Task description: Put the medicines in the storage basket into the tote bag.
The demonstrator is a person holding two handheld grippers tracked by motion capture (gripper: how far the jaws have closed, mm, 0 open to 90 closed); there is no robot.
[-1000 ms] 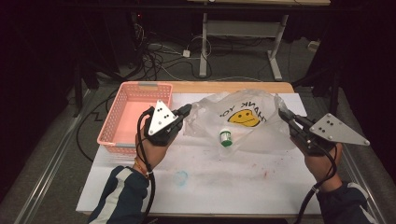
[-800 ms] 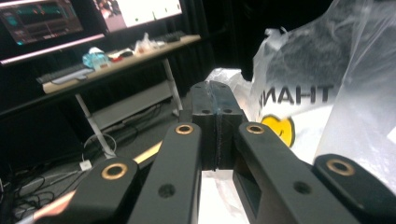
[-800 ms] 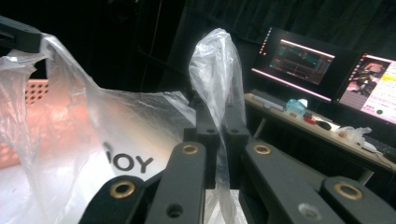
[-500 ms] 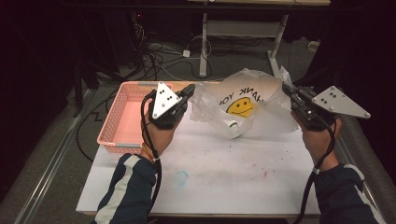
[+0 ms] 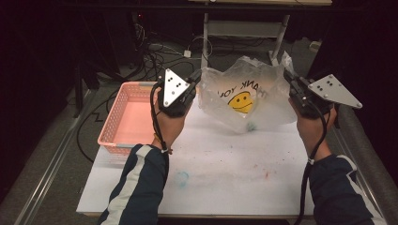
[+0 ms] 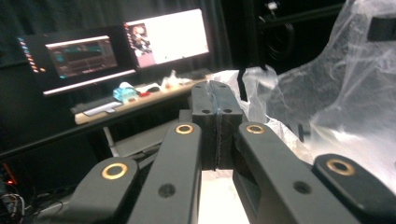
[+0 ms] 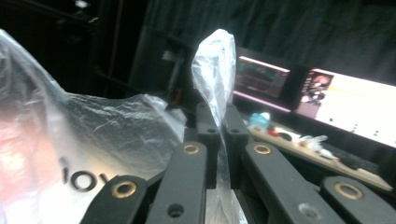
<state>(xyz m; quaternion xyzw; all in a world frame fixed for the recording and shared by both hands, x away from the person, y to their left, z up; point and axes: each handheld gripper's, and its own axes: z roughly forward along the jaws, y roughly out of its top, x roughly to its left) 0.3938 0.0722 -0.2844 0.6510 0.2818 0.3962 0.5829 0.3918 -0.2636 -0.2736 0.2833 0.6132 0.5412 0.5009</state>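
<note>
While both hands hold it up over the far side of the table [image 5: 225, 173], the plastic bag [image 5: 244, 101] hangs stretched between them: left gripper [image 5: 196, 80] clamps its left edge, right gripper [image 5: 290, 80] its right; a pink basket [image 5: 126, 119] sits left

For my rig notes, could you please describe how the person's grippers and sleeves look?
Each gripper, left and right, is black with two linked jaws joined by brass-coloured pivots, and carries a grey three-cornered plate with small dark holes on top. A black cable trails from each down along the wrist. The sleeves are dark blue; the left one shows white stripes.
</note>
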